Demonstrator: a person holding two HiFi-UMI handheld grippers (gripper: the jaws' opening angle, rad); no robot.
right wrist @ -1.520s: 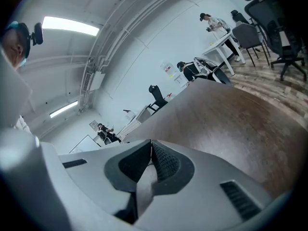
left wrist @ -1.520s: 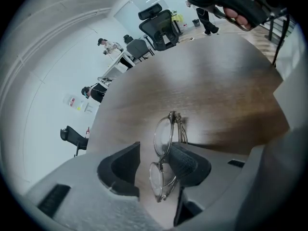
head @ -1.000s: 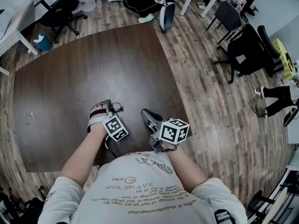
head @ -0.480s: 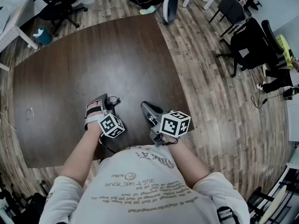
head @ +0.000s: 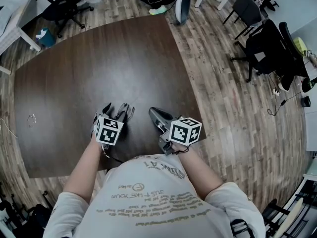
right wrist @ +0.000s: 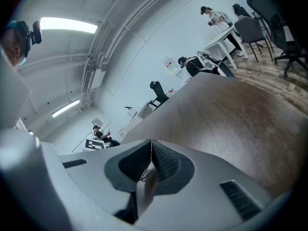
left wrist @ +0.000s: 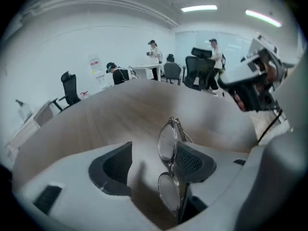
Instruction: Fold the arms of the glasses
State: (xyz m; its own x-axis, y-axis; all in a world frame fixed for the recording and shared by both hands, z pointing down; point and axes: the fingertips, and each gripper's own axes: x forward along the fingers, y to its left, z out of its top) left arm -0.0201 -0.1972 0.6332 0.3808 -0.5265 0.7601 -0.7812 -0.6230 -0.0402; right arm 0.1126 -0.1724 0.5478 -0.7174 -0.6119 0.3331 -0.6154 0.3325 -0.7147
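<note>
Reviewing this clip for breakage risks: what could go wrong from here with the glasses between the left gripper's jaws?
1. The jaws of the left gripper have just been opening. The round clear-framed glasses stand on edge between them, leaning on one pad only, so they might topple or slip onto the dark brown wooden table.
2. The right gripper is shut and apart from them, so nothing else steadies the frame.

We are in an open office: black swivel chairs (head: 265, 46) stand around on a wood-plank floor (head: 223, 98), white desks (head: 17, 31) line the edges, people (left wrist: 155, 51) stand and sit at one across the room, and strip lights (left wrist: 199, 8) cross the ceiling above a big dark table (head: 99, 58).
</note>
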